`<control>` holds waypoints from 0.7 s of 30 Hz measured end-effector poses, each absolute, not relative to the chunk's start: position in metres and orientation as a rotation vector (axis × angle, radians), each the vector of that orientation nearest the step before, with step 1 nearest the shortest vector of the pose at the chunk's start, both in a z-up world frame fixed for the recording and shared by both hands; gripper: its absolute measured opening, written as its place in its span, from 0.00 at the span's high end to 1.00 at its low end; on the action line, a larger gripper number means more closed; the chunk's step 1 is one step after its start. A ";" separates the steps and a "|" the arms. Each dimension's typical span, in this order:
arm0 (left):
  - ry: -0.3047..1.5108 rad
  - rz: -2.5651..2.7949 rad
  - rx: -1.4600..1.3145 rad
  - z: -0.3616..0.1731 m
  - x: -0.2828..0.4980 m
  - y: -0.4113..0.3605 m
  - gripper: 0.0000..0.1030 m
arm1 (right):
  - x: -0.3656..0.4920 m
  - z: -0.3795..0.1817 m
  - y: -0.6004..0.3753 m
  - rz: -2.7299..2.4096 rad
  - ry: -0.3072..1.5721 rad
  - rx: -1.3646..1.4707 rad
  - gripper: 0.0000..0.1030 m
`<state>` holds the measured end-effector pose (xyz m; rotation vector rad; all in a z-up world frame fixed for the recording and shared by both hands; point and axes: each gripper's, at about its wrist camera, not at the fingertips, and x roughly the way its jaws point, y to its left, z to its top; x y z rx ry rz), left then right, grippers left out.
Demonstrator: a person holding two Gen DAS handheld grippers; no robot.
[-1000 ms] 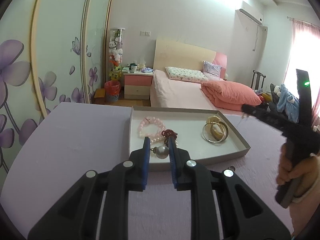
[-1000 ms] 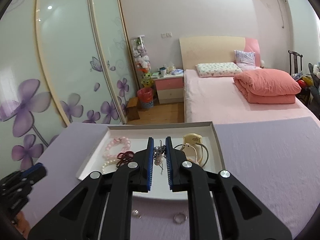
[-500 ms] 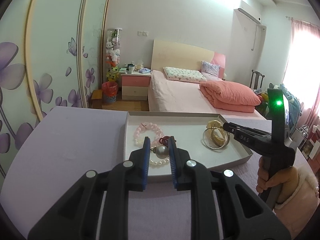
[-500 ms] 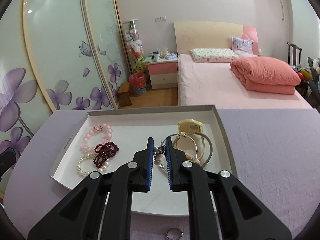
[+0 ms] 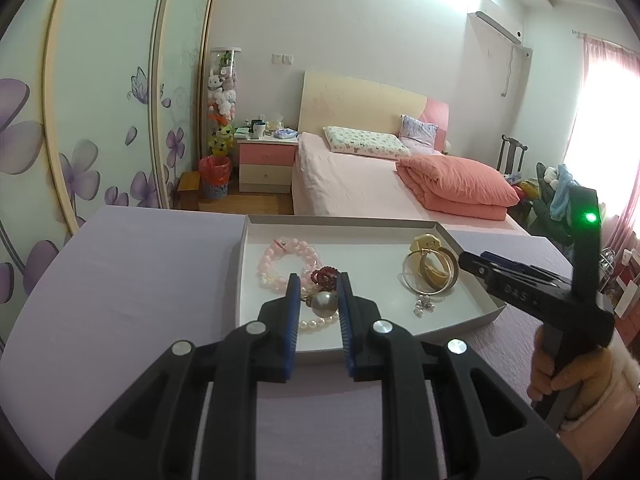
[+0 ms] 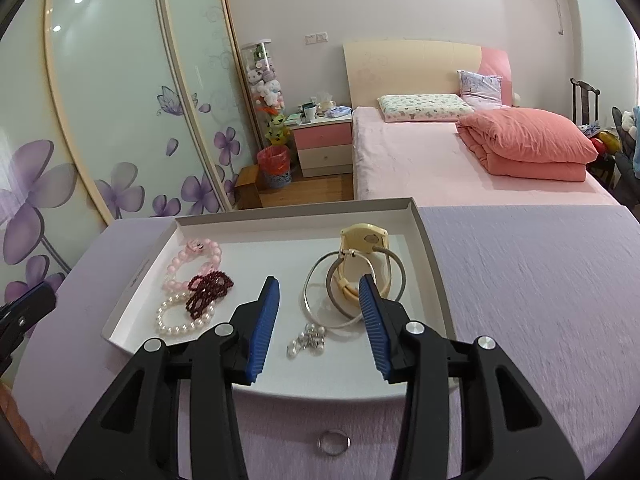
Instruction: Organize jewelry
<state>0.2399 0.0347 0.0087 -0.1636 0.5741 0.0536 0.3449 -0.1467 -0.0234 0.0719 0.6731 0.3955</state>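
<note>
The right tongs (image 6: 320,304) have just spread, leaving the light, tangly earrings (image 6: 307,341) in the tray (image 6: 430,256) at six o'clock. The left tongs (image 5: 319,294) pinch a smooth, slippery pearl ring (image 5: 323,304); gripping its band seems safer.

The table cloth (image 6: 520,300) is pale lilac. On it the shallow tray (image 6: 434,280) is white inside with a grey rim. In the tray, at the left, the bead bracelet (image 6: 192,260) is light pink, the small beads (image 6: 208,290) are dark red, and the pearl bracelet (image 6: 180,320) is white. In the middle, the bangles (image 6: 316,280) are silver and the watch (image 6: 362,236) is cream yellow. Both gripper pads (image 6: 262,320) are blue on black arms. At the left of the frame, the wardrobe doors (image 6: 120,120) are pale green with purple flowers. The folded quilt (image 6: 528,144) is coral.
</note>
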 end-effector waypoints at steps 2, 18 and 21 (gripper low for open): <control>0.584 0.048 -0.167 0.007 0.246 0.034 0.82 | 0.341 -0.024 -0.151 0.393 0.675 0.076 0.58; 0.630 0.015 -0.185 -0.018 0.334 0.027 0.82 | 0.329 -0.035 -0.172 0.375 0.630 0.097 0.52; 0.652 0.019 -0.184 -0.027 0.346 0.027 0.82 | 0.330 -0.037 -0.175 0.379 0.630 0.113 0.52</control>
